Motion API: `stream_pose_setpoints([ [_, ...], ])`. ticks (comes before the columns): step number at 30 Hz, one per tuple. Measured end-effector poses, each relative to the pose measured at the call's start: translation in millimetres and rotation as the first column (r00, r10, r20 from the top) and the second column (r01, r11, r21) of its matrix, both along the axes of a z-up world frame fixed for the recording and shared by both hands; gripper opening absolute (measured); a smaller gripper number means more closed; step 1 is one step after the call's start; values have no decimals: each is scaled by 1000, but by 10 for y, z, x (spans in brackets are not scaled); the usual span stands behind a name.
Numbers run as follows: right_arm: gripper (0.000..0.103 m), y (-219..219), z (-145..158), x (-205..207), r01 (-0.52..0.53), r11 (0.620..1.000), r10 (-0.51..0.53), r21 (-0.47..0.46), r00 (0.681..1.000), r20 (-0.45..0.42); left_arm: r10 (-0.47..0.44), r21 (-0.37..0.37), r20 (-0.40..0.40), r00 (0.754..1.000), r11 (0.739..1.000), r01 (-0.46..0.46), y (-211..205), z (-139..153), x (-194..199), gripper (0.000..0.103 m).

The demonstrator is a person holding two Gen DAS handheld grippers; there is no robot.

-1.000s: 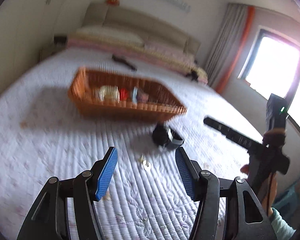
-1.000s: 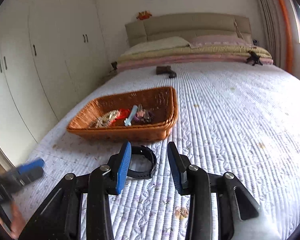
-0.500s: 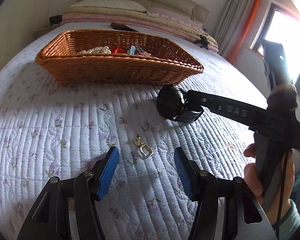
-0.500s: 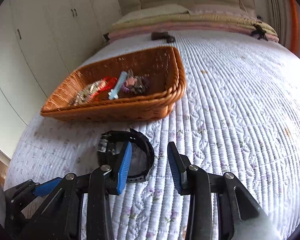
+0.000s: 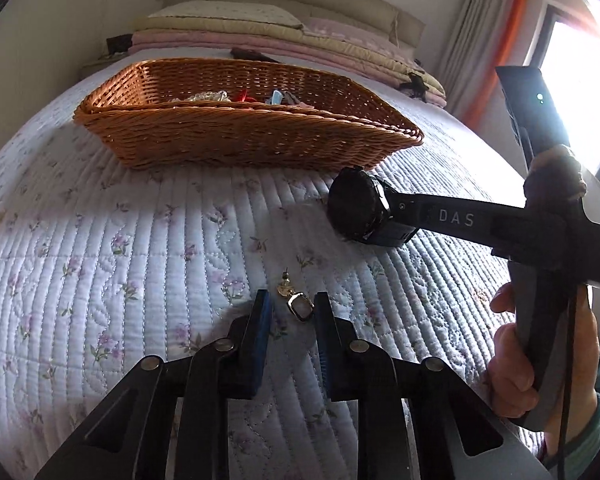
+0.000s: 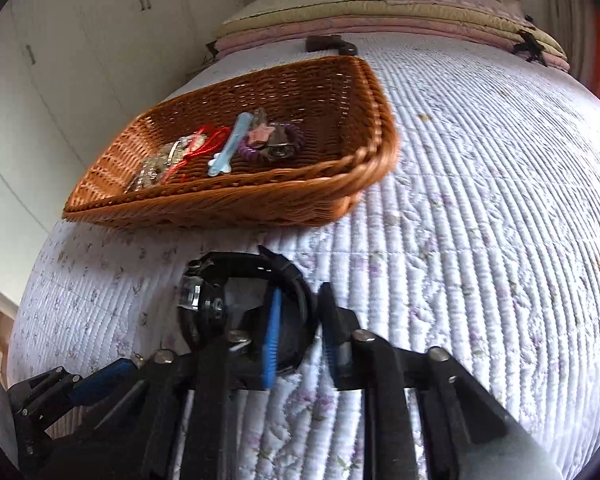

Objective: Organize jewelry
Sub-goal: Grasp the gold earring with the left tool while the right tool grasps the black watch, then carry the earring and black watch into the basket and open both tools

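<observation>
A small gold earring lies on the quilted bed between the fingertips of my left gripper, whose jaws are narrowed around it without clearly pinching it. A black wristwatch lies on the quilt in front of the basket; it also shows in the left wrist view. My right gripper has its jaws closing around the watch's strap. A brown wicker basket holds several jewelry pieces and hair accessories.
Pillows and folded blankets lie at the head of the bed. A dark object lies beyond the basket. White wardrobes stand on the left. A window is on the right.
Both grippers dropped toward the quilt and narrowed: the left around the earring, the right around the watch strap.
</observation>
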State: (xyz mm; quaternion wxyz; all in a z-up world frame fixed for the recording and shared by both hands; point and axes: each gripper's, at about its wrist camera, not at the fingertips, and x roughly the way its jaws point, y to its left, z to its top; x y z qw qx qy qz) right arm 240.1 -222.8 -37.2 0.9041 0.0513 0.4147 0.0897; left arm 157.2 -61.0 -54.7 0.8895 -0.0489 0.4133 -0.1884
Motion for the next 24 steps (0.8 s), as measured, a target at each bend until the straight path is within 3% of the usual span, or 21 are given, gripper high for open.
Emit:
stream_pose_setpoints([
  [6,20,-20,-24,36,-5,1000,5,8,1000,-2,4,47,-3,1000,999,-4,-125,23,51,22],
  [12,21,34,-20,52,-12,1000,12,-15,1000,9,2,37,-6,1000,999,-1,-121,8,93,21],
  [15,16,64,-7,27,-22,1000,23,-15,1000,22,2,26,5,1000,1000,-2,-99,15,67,16],
  [24,13,46,57,-171,-49,999,48,2,997,64,-22,-5,42,999,1000,22,-78,75,-61,16],
])
